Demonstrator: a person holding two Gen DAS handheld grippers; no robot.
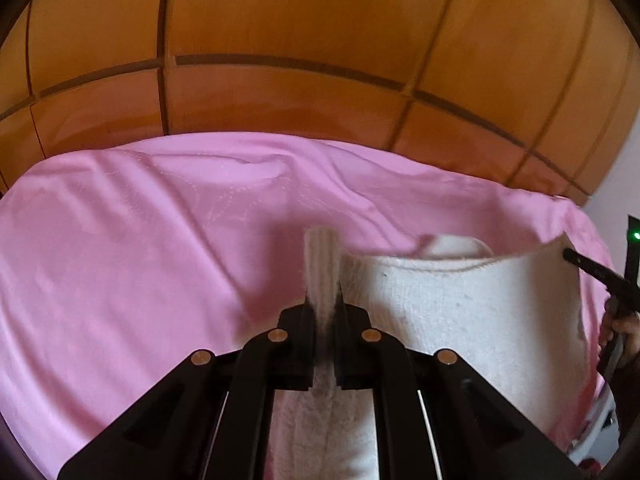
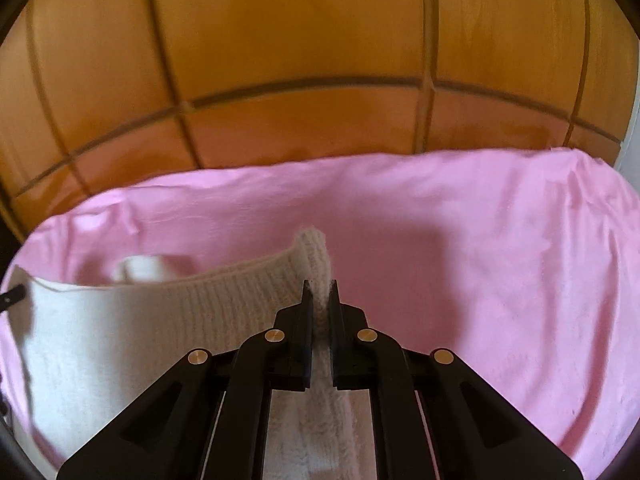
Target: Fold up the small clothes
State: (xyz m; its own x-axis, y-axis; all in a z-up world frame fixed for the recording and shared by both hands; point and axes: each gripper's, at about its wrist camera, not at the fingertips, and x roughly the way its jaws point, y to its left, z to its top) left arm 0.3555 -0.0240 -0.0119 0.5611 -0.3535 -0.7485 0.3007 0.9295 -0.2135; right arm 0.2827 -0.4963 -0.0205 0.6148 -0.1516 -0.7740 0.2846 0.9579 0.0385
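Observation:
A small cream knitted garment [image 1: 460, 304] is held stretched above a pink sheet [image 1: 120, 260]. My left gripper [image 1: 322, 298] is shut on its left corner, and the ribbed edge sticks up between the fingers. My right gripper [image 2: 320, 288] is shut on the opposite corner of the same garment [image 2: 120, 320]. The garment's top edge spans between the two grippers and the rest hangs down. The right gripper's finger shows at the far right of the left wrist view [image 1: 592, 270]. The left gripper's tip shows at the left edge of the right wrist view [image 2: 12, 294].
The pink sheet [image 2: 480, 260] covers the surface below, with soft wrinkles. A wooden panelled headboard or wall [image 1: 300, 40] rises just behind it. A white wall strip [image 1: 616, 168] shows at the far right.

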